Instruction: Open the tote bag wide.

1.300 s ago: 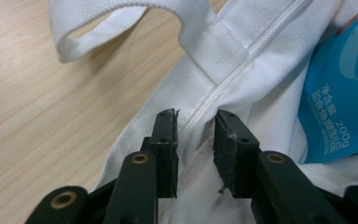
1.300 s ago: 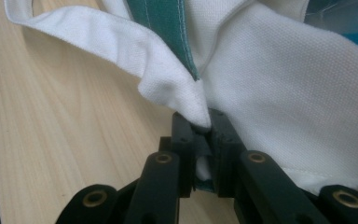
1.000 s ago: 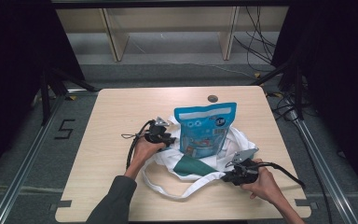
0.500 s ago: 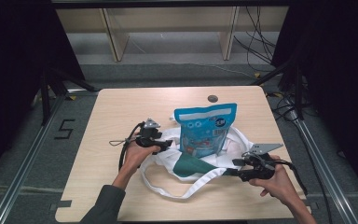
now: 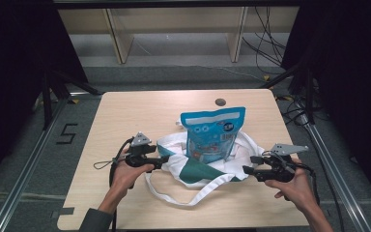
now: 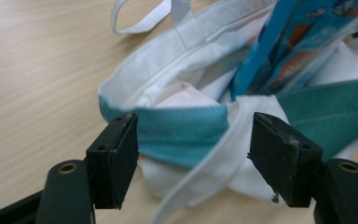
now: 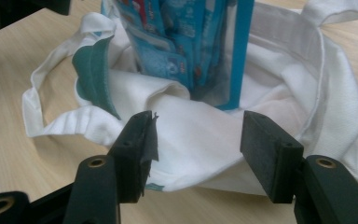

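Blue snack pouch stood upright in the white-and-teal tote bag.
Left gripper and right gripper had just been opening, jaws apart, off the cloth.

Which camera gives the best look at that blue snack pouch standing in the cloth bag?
The high view: the blue pouch stands whole and upright in the white bag. The left gripper view catches its edge; the right gripper view its lower half.

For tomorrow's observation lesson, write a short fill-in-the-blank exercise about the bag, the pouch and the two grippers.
1. The blue snack pouch stands inside the ____ tote bag.
2. The jaws of the left gripper and the right gripper stand ____.
3. The bag rests on a ____ table.
Missing words: white; open; wooden
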`<state>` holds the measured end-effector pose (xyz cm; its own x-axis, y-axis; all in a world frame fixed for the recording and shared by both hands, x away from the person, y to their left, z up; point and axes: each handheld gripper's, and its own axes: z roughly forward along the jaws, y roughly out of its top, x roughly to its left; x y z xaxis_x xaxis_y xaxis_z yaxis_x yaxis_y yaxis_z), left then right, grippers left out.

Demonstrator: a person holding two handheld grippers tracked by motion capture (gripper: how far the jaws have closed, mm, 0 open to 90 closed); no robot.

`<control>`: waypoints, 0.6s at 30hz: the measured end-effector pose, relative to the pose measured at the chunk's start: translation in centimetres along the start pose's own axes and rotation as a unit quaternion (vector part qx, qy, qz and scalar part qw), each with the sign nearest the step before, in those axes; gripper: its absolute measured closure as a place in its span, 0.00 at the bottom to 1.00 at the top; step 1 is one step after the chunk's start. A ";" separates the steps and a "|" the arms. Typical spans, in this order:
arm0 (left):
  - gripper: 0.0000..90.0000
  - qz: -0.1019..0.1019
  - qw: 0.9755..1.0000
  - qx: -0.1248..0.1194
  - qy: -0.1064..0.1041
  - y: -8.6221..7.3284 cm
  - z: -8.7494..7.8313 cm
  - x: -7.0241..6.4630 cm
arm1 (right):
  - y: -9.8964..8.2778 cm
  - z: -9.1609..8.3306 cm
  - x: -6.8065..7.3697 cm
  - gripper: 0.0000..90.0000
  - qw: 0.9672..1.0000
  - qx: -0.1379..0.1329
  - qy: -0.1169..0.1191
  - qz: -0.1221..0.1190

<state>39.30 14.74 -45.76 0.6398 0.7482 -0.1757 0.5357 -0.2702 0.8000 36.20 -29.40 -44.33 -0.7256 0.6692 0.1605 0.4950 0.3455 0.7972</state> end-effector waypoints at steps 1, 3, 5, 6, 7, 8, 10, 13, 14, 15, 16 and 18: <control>0.35 0.001 1.000 0.002 0.005 -0.2 -0.3 -0.1 | -0.1 0.0 -0.1 0.50 1.000 -0.004 -0.007 -0.001; 0.33 -0.001 1.000 0.000 0.005 -0.8 -0.8 -0.2 | -0.1 0.0 0.1 0.49 1.000 -0.007 0.004 0.019; 0.32 -0.003 1.000 0.002 0.003 -1.3 -1.3 -0.2 | -0.1 -0.2 0.1 0.48 1.000 -0.005 -0.009 0.020; 0.32 -0.004 1.000 0.001 0.004 -1.4 -1.4 -0.3 | -0.1 -0.2 -0.2 0.48 1.000 -0.011 -0.008 0.007; 0.31 -0.003 1.000 0.002 0.003 -1.6 -1.6 -0.3 | -0.1 -0.3 -0.3 0.48 1.000 -0.011 -0.011 0.003; 0.31 -0.005 1.000 0.002 0.004 -1.8 -1.8 -0.4 | -0.2 -0.4 -0.2 0.47 1.000 -0.011 -0.008 0.018; 0.30 -0.004 1.000 0.002 0.006 -2.2 -2.2 -0.5 | -0.2 -0.5 -0.4 0.45 1.000 -0.008 -0.014 0.022; 0.28 -0.011 1.000 -0.002 0.007 -2.8 -2.8 -0.6 | -0.5 -0.7 -0.8 0.44 0.999 -0.011 -0.019 0.035; 0.27 -0.019 1.000 -0.008 0.006 -3.1 -2.9 -0.7 | -0.6 -1.0 -0.8 0.44 0.999 -0.006 -0.019 0.048; 0.27 -0.019 1.000 -0.009 0.010 -3.3 -3.1 -0.8 | -0.8 -1.0 -1.2 0.44 0.999 -0.015 -0.026 0.033; 0.26 -0.020 1.000 -0.008 0.005 -3.6 -3.3 -0.9 | -1.0 -1.1 -1.2 0.44 0.999 -0.015 -0.026 0.045; 0.29 -0.004 1.000 -0.004 -0.003 -4.2 -3.5 -1.2 | -1.2 -1.3 -1.3 0.43 0.999 -0.014 -0.024 0.046</control>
<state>34.34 17.12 -46.85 0.6394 0.7460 -0.1860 0.5363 -0.2594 0.8032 35.91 -31.56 -44.78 -0.6537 0.7280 0.2067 0.5448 0.2631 0.7962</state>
